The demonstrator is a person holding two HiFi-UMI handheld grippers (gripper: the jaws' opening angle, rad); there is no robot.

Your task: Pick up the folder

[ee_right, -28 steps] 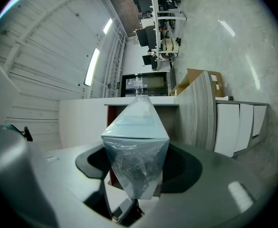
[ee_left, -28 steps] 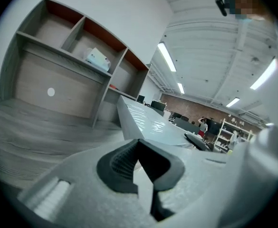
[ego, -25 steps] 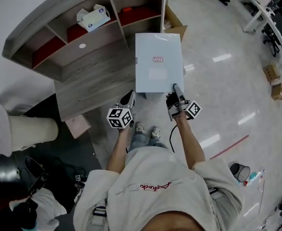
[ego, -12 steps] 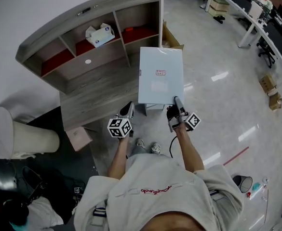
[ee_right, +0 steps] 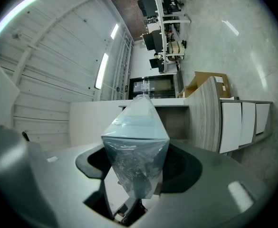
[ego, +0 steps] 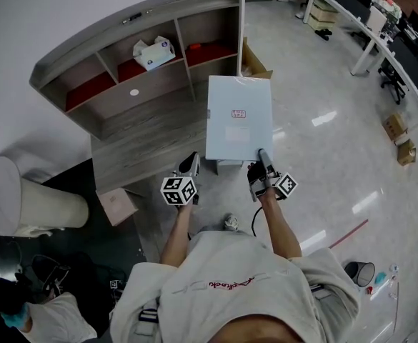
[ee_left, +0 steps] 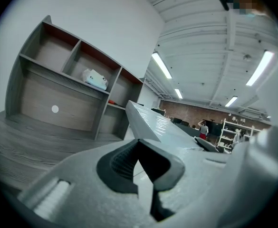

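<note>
**Asker:** What was nearest the camera?

**Describer:** Seen from above, the person's pale shirt (ego: 230,284) filled the bottom of the head view. Two bare forearms (ego: 276,216) reached forward from it. Each hand carried a gripper bearing a cube of square markers (ego: 178,190).

**Asker:** How did the grippers stand?

**Describer:** The right gripper (ego: 261,153) was clamped on the near right corner of the folder (ego: 239,116). Its own view showed both jaws pressed on the folder's clear plastic wrapping (ee_right: 134,170). The left gripper (ego: 190,162) sat just beside the folder's near left corner. Its jaws stood a little apart with nothing between them. Whether it touched the folder could not be told.

**Asker:** And where was the folder?

**Describer:** It was off the ground, held flat and roughly level in front of the person. It hung above the glossy floor (ego: 323,163) and overlapped the right end of a grey wooden desk (ego: 144,138). It was pale blue-white, with a small red-printed label (ego: 239,112) near its middle.

**Asker:** What lay beyond?

**Describer:** The desk carried a shelf unit (ego: 133,31) with three open compartments, each showing red inside. A tissue box (ego: 153,53) sat in the middle compartment. An open cardboard box (ego: 255,63) stood at the desk's far right end. Well apart, at the top right, were white office desks (ego: 369,20) and dark chairs (ego: 393,77).
</note>
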